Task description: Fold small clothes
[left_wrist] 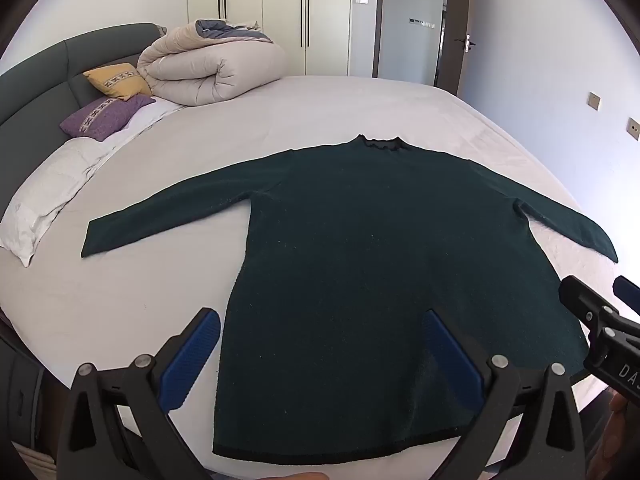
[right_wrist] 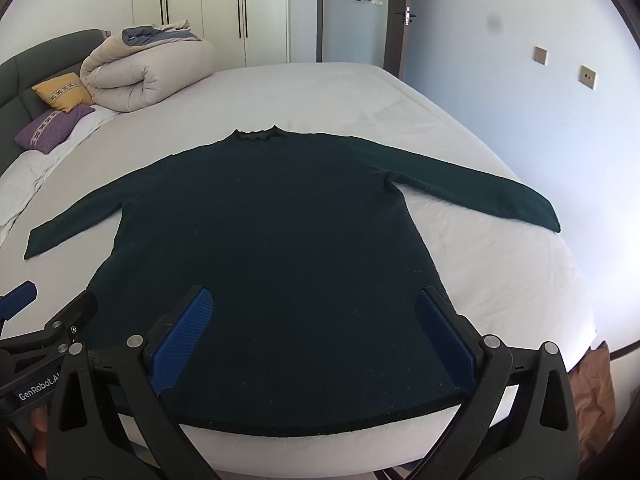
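Observation:
A dark green long-sleeved sweater (left_wrist: 352, 248) lies flat on the white bed (left_wrist: 320, 108), collar far, hem near, both sleeves spread out sideways. It also shows in the right wrist view (right_wrist: 272, 240). My left gripper (left_wrist: 320, 320) is open and empty above the sweater's lower left part, near the hem. My right gripper (right_wrist: 314, 300) is open and empty above the lower right part of the body. Each gripper shows at the edge of the other's view: the right gripper (left_wrist: 592, 312) and the left gripper (right_wrist: 48, 312).
A rolled beige duvet (left_wrist: 212, 68), a yellow pillow (left_wrist: 116, 80) and a purple pillow (left_wrist: 104, 116) lie at the far left by the dark headboard (left_wrist: 36, 80). A white pillow (left_wrist: 48, 196) lies left. Wardrobes and a door stand behind the bed.

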Action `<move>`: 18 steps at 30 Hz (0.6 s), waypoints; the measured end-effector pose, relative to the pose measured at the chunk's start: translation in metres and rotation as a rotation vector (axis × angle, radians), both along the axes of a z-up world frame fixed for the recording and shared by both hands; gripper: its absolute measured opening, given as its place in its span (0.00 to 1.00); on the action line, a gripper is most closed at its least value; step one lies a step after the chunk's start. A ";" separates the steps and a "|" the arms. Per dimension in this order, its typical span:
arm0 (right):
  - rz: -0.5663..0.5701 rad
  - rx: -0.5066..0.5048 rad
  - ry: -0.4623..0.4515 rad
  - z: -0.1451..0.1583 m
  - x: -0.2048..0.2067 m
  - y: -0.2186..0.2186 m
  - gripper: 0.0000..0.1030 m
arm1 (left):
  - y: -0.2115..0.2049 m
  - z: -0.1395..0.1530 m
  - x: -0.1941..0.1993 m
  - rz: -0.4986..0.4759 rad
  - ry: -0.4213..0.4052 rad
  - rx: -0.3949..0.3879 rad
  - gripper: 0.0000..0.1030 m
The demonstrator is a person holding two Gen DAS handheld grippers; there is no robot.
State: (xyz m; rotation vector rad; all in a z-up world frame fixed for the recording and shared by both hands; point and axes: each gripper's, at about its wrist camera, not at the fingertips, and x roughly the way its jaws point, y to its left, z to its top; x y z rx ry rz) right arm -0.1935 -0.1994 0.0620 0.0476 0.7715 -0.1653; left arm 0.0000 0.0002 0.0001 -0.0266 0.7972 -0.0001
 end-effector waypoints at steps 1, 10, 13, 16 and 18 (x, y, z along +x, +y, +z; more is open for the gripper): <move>0.000 0.001 -0.001 0.000 0.000 0.000 1.00 | 0.000 0.000 0.000 -0.001 -0.002 0.003 1.00; -0.004 0.007 0.004 -0.009 -0.005 0.001 1.00 | 0.002 0.002 -0.001 0.001 -0.009 0.008 1.00; 0.008 -0.008 0.005 -0.001 0.000 0.001 1.00 | -0.003 -0.003 0.002 0.002 -0.001 0.013 1.00; 0.010 -0.008 0.006 -0.001 -0.002 0.001 1.00 | -0.001 -0.002 0.002 0.000 -0.001 0.010 1.00; 0.009 -0.011 0.006 -0.002 -0.002 0.001 1.00 | -0.002 -0.004 0.002 0.001 0.000 0.010 1.00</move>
